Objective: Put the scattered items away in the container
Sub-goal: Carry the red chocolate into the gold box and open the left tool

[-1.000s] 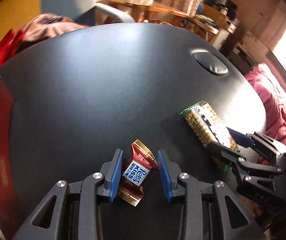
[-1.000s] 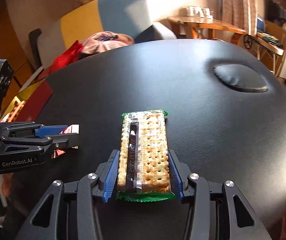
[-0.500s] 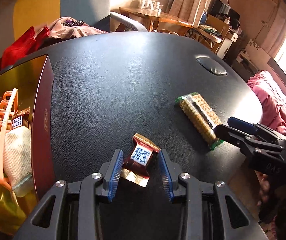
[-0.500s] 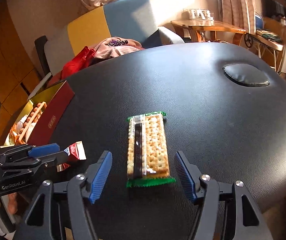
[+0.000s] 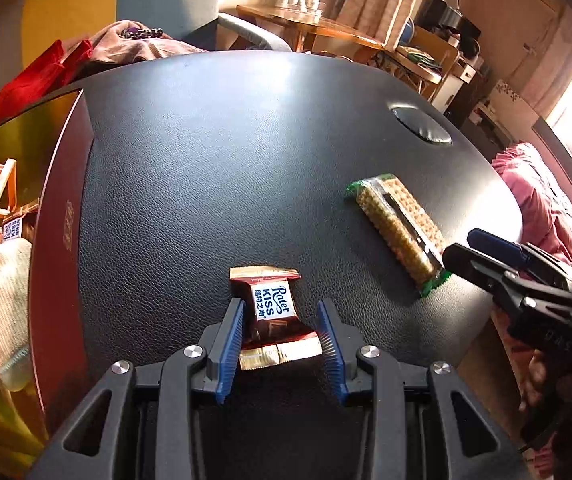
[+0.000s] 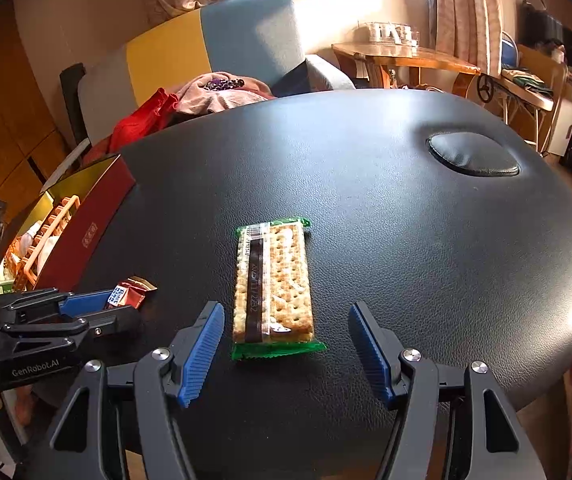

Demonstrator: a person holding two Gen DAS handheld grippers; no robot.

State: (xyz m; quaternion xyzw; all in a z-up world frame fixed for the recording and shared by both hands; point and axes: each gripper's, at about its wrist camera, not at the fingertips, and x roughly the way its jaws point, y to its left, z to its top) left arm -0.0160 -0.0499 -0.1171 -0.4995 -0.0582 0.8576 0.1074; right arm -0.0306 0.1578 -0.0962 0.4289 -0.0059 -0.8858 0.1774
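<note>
Jaws of the right gripper [image 6: 281, 312], just opened, flank the cracker pack [image 6: 271, 276], apart.

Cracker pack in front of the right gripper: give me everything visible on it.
The cracker pack is a long rectangular stack of pale square crackers in clear film, with crimped green ends and a dark strip with printed digits along its length. It lies flat on the black leather-look table, lengthwise away from the right gripper. The near green end sits between the blue pads, which stand wide apart and clear of it; the jaws have just been opening. Nothing else touches it.
</note>
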